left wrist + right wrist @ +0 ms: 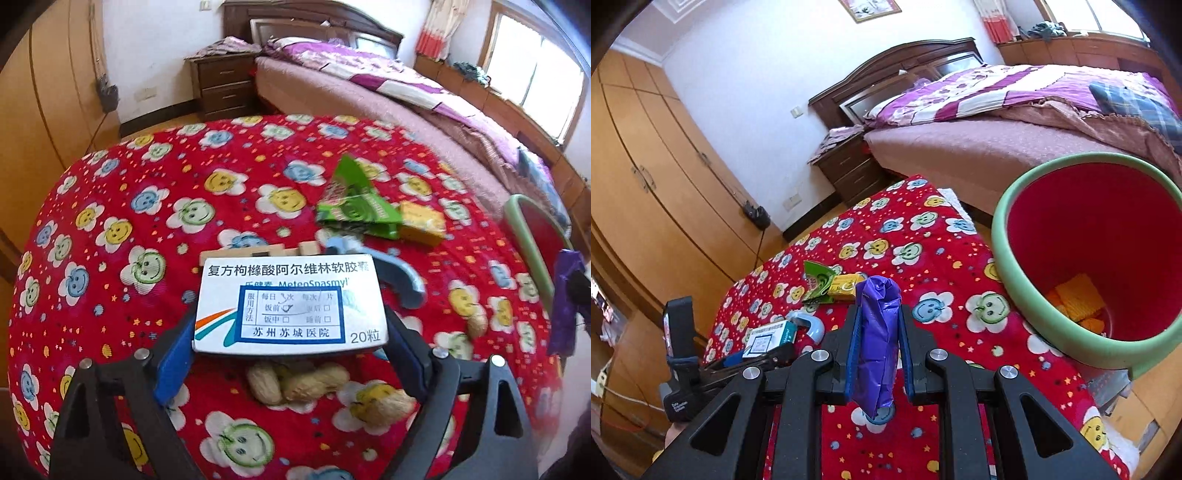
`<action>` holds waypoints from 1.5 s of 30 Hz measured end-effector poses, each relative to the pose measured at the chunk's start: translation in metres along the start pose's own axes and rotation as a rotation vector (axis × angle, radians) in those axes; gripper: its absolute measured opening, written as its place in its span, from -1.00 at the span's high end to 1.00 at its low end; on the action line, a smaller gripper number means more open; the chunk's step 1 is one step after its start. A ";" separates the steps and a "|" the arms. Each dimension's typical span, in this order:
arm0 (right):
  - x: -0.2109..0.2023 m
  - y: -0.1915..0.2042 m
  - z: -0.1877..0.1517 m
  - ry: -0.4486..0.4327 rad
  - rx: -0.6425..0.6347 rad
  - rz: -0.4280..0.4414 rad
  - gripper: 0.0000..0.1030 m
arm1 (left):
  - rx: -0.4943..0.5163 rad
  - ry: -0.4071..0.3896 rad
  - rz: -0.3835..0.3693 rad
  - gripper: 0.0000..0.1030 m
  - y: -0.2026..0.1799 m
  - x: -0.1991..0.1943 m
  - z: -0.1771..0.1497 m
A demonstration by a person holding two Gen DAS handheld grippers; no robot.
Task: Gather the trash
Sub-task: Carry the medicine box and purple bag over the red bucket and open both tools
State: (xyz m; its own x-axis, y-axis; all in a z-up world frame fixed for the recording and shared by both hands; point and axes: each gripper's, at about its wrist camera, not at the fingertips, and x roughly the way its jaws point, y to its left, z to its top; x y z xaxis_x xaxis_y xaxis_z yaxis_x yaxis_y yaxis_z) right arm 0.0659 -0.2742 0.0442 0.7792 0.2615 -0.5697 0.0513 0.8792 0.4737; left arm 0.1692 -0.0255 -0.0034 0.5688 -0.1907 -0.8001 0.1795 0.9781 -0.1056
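My left gripper [290, 332] is shut on a white medicine box [290, 301] and holds it just above the red smiley tablecloth [147, 192]. It also shows in the right wrist view [772, 336]. My right gripper [877, 325] is shut on a crumpled purple wrapper [877, 339], seen from the left wrist at the right edge [565, 299]. The red bin with a green rim [1008, 266] stands at the table's right edge with orange scraps inside. A green wrapper [354, 205] and a yellow box [421, 223] lie further back.
Several peanuts [295, 384] lie under the medicine box. A blue-grey curved plastic piece [399, 275] and a wooden block [255, 253] sit behind it. A bed [1015, 125], a nightstand [221, 85] and wardrobes [646, 184] surround the table.
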 end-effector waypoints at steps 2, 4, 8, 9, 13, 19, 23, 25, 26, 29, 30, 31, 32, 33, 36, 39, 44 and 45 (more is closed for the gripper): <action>-0.006 -0.003 0.000 -0.011 0.005 -0.001 0.63 | 0.009 -0.023 -0.016 -0.76 -0.005 -0.011 -0.001; -0.013 -0.006 0.000 -0.026 0.014 -0.002 0.63 | 0.022 -0.046 -0.030 -0.76 -0.013 -0.023 0.001; -0.029 -0.012 0.001 -0.060 0.030 -0.007 0.63 | 0.047 -0.079 -0.070 -0.76 -0.028 -0.044 0.003; -0.033 -0.014 0.001 -0.070 0.034 -0.009 0.63 | 0.053 -0.087 -0.080 -0.76 -0.033 -0.049 0.003; -0.050 -0.023 0.002 -0.106 0.046 -0.022 0.63 | 0.085 -0.110 -0.131 -0.76 -0.056 -0.066 0.004; -0.073 -0.040 0.004 -0.158 0.068 -0.043 0.63 | 0.134 -0.116 -0.192 -0.76 -0.093 -0.076 0.002; -0.086 -0.057 0.008 -0.186 0.075 -0.071 0.63 | 0.188 -0.117 -0.237 -0.76 -0.124 -0.077 0.004; -0.093 -0.067 0.010 -0.200 0.085 -0.086 0.63 | 0.220 -0.117 -0.260 -0.76 -0.141 -0.075 0.005; -0.096 -0.072 0.011 -0.207 0.090 -0.093 0.63 | 0.233 -0.116 -0.267 -0.76 -0.148 -0.074 0.005; -0.102 -0.089 0.016 -0.220 0.102 -0.119 0.63 | 0.275 -0.117 -0.283 -0.76 -0.170 -0.069 0.007; -0.103 -0.094 0.017 -0.223 0.106 -0.126 0.63 | 0.292 -0.119 -0.290 -0.76 -0.180 -0.067 0.008; -0.104 -0.101 0.018 -0.228 0.113 -0.136 0.63 | 0.302 -0.121 -0.294 -0.76 -0.186 -0.066 0.008; -0.105 -0.107 0.018 -0.231 0.118 -0.142 0.63 | 0.318 -0.124 -0.301 -0.76 -0.193 -0.065 0.010; -0.106 -0.113 0.019 -0.234 0.126 -0.150 0.63 | 0.332 -0.127 -0.306 -0.76 -0.200 -0.063 0.010; -0.105 -0.130 0.023 -0.237 0.154 -0.166 0.63 | 0.374 -0.127 -0.318 -0.76 -0.223 -0.055 0.012; -0.106 -0.146 0.025 -0.240 0.178 -0.182 0.62 | 0.407 -0.120 -0.327 -0.76 -0.243 -0.046 0.012; -0.104 -0.167 0.023 -0.238 0.207 -0.212 0.62 | 0.441 -0.086 -0.349 -0.76 -0.273 -0.027 0.010; -0.105 -0.169 0.022 -0.239 0.207 -0.220 0.61 | 0.451 -0.077 -0.348 -0.76 -0.279 -0.022 0.010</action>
State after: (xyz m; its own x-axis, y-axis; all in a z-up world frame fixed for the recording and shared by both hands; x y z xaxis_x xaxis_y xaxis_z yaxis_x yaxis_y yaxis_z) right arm -0.0107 -0.4593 0.0391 0.8579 -0.0456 -0.5119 0.3393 0.7984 0.4974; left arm 0.1150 -0.2947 0.0491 0.4686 -0.5174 -0.7160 0.6819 0.7272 -0.0792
